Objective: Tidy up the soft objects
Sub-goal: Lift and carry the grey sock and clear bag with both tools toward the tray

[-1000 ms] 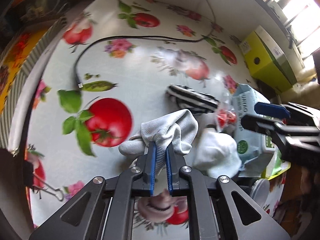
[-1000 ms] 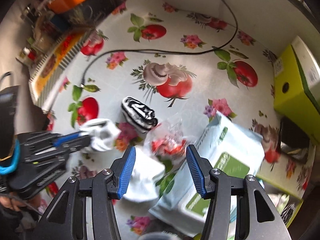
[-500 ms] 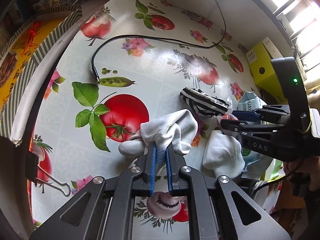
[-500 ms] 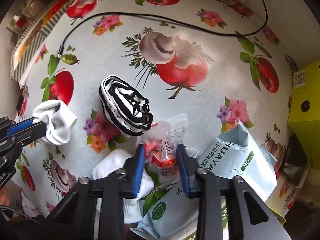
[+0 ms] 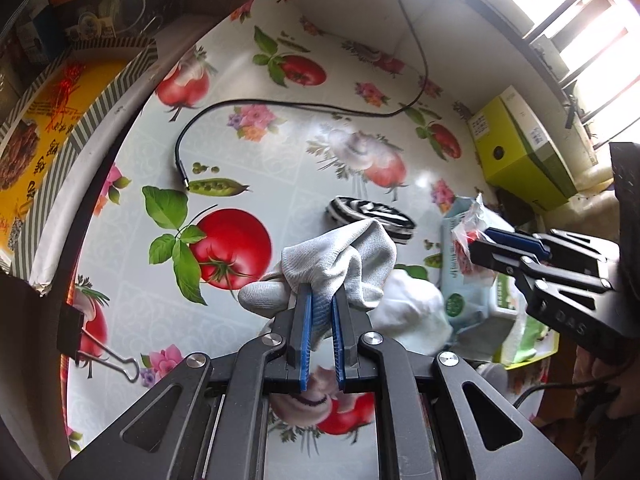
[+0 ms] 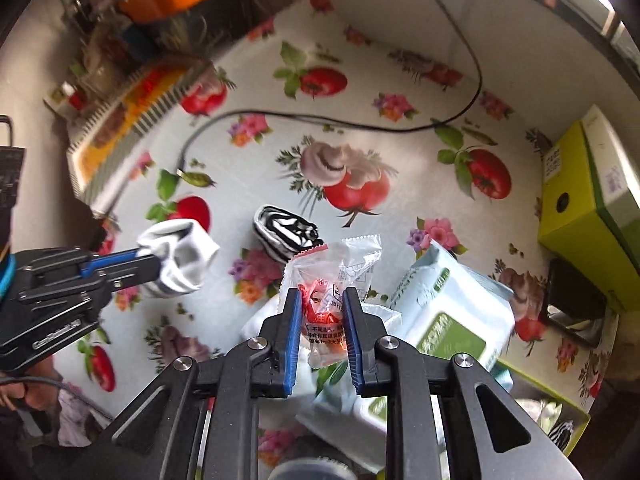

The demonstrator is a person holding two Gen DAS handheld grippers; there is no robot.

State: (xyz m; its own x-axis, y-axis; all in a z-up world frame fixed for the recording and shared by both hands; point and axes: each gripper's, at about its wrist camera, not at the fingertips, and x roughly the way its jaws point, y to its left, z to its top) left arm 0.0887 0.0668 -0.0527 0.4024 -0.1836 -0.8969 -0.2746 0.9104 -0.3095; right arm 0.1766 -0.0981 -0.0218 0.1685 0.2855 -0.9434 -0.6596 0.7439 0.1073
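Crinkly plastic packet point(image 6: 334, 300) could slip from my right gripper point(image 6: 320, 312), just closed onto it; my left gripper point(image 5: 319, 308) pinches the grey sock point(image 5: 340, 268), which may snag.

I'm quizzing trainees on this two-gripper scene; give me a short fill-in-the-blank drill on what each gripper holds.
1. The left gripper is shut on a grey ____.
2. The right gripper pinches a clear ____ with red contents.
3. The rolled sock lying on the tablecloth has black and white ____.

Missing words: sock; packet; stripes
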